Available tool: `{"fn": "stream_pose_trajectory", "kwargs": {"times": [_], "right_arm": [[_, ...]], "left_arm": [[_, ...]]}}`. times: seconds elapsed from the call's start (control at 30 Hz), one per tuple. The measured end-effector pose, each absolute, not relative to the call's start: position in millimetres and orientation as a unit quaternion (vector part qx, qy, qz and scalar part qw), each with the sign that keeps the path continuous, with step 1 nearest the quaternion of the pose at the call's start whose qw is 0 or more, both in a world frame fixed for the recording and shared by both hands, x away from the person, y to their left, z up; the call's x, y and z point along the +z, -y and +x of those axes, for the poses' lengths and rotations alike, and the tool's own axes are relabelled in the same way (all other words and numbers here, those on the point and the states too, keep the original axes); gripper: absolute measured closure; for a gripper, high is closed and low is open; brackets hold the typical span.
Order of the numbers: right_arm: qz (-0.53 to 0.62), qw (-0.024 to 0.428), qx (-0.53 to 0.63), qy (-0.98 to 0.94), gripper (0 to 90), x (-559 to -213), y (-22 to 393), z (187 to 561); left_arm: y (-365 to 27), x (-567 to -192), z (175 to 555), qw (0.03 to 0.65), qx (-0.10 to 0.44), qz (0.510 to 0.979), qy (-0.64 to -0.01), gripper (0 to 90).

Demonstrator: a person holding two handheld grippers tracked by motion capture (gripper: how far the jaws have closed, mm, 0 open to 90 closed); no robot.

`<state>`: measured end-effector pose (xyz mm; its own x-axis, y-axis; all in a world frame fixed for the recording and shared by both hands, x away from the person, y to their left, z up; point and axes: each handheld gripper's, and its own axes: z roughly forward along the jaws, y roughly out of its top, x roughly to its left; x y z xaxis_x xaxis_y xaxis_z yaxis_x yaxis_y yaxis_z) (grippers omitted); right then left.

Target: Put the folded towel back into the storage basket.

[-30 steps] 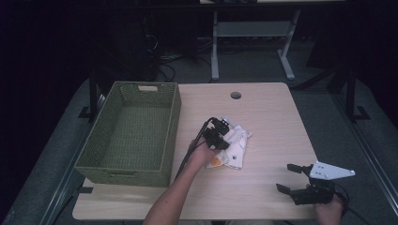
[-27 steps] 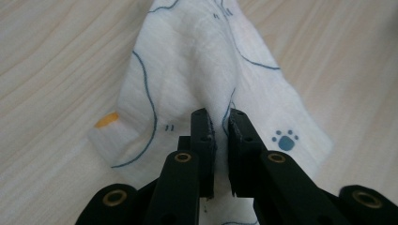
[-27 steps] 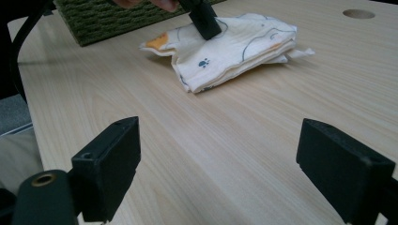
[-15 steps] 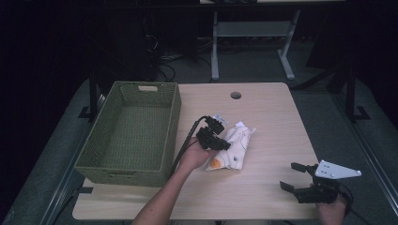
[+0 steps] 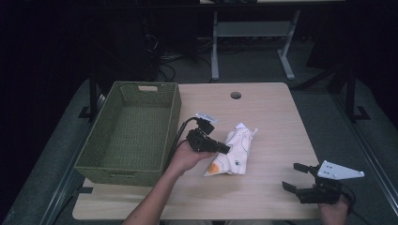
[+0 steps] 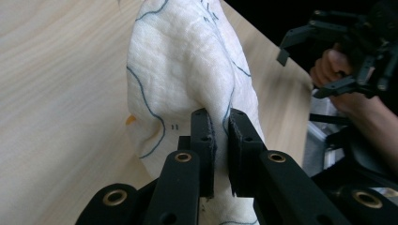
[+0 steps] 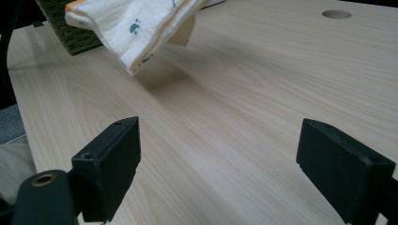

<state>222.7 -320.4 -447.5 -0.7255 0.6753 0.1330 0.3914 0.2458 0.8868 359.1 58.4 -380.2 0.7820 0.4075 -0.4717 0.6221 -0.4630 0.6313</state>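
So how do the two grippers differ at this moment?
The left gripper is shut on a fold of the white cloth; the right gripper is open with nothing between its jaws. The left one is over the middle of the table, beside the green basket; the right one sits at the table's near right corner, apart from the cloth. Both are black, two-jawed and held in a hand.

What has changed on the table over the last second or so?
The left gripper, jaws shut on the white cloth, has drawn back toward the green basket and begun lifting the cloth; the right gripper view shows its end off the table. The right gripper stays open near the table's corner, and the basket has not moved.
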Motion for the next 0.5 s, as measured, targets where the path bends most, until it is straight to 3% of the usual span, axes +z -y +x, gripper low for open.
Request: {"fn": "stream_pose_trajectory", "kwargs": {"times": [0.5], "right_arm": [[0.343,0.135,0.502,-0.782,13.5,-450,320,224]], "left_arm": [[-85,-370,358,0.447,-0.185,0.814,-0.32,82.7]]}}
